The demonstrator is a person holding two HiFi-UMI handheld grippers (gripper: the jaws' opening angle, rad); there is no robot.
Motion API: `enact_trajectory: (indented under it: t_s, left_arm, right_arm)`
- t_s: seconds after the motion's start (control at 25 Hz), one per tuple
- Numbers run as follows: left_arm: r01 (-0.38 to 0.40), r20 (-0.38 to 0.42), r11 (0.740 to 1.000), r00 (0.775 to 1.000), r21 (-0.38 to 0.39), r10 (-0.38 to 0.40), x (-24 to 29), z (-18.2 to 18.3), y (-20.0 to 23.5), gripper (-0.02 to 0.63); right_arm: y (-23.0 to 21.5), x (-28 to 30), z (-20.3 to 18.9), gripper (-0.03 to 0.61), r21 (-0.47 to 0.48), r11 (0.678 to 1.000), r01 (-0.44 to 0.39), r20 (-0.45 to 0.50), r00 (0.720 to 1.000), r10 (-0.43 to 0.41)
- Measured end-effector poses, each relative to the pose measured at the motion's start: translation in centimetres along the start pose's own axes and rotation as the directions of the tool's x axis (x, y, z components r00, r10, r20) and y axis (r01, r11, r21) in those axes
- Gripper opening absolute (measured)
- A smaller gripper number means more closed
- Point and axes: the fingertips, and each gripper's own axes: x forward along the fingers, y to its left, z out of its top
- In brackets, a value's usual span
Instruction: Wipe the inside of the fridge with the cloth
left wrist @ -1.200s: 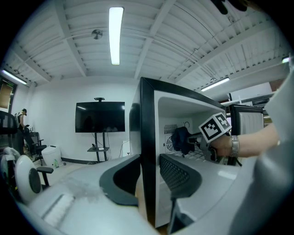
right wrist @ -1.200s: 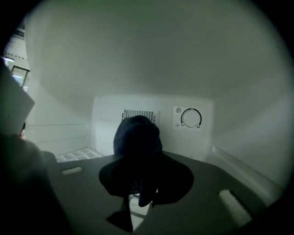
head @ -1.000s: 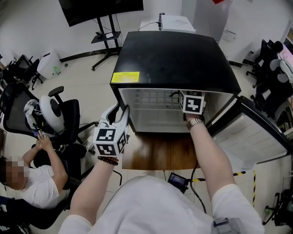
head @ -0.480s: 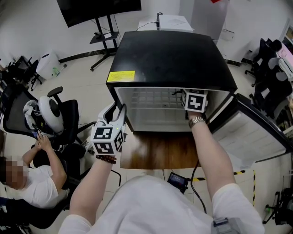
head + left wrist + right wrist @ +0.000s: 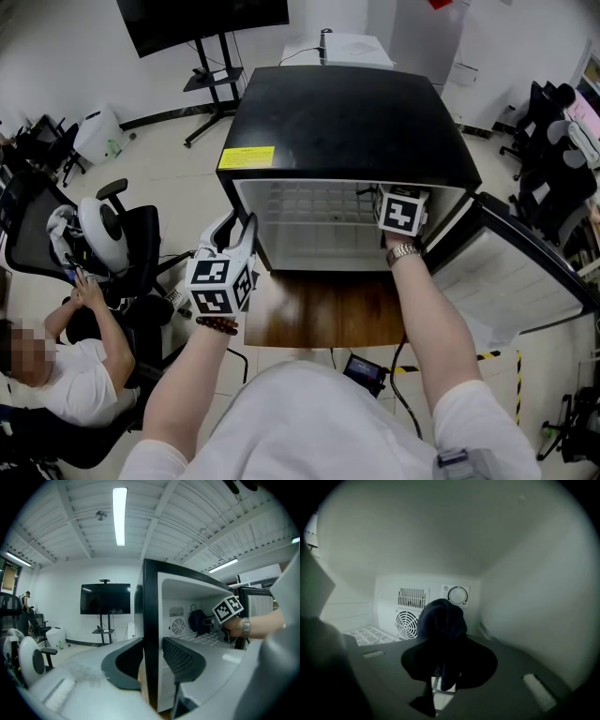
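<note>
The black fridge [image 5: 347, 122] stands open, with its door [image 5: 511, 277] swung out to the right. My right gripper [image 5: 401, 211] reaches into the right side of the white interior; its tips are hidden under the fridge top. In the right gripper view it [image 5: 445, 667] is shut on a dark cloth [image 5: 440, 623], which bunches up in front of the back wall near the right wall. The cloth [image 5: 197, 620] also shows in the left gripper view. My left gripper [image 5: 152, 665] straddles the front edge of the fridge's left wall [image 5: 151, 620], one jaw outside and one inside, closed onto it.
A fan grille [image 5: 407, 619] and a round dial [image 5: 457, 595] sit on the fridge's back wall, above a wire shelf [image 5: 309, 202]. The fridge rests on a wooden board [image 5: 323, 314]. A seated person [image 5: 56, 375] and office chairs [image 5: 103, 234] are at the left, a TV stand [image 5: 211, 56] behind.
My right gripper has slid the cloth a little to the right inside the fridge, toward the right wall. The left gripper has stayed on the fridge's left wall.
</note>
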Motion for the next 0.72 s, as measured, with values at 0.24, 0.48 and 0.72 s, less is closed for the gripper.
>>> enact_trajectory:
  t_s: [0.24, 0.48, 0.72]
  left_arm:
    - [0.0, 0.0, 1.0, 1.0, -0.006, 0.0, -0.2, -0.1, 0.0, 0.124]
    - [0.008, 0.015, 1.0, 1.0, -0.004, -0.008, 0.2, 0.3, 0.0, 0.124]
    - [0.019, 0.016, 1.0, 1.0, -0.007, -0.019, 0.1, 0.2, -0.1, 0.124]
  right_arm:
    - [0.2, -0.7, -0.2, 0.072, -0.006, 1.0, -0.003, 0.004, 1.0, 0.003]
    - [2.0, -2.2, 1.7, 0.072, -0.029, 0.997, -0.071, 0.082, 0.994, 0.073]
    - [5.9, -3.8, 2.0, 0.072, -0.054, 0.987, -0.153, 0.096, 0.983, 0.157]
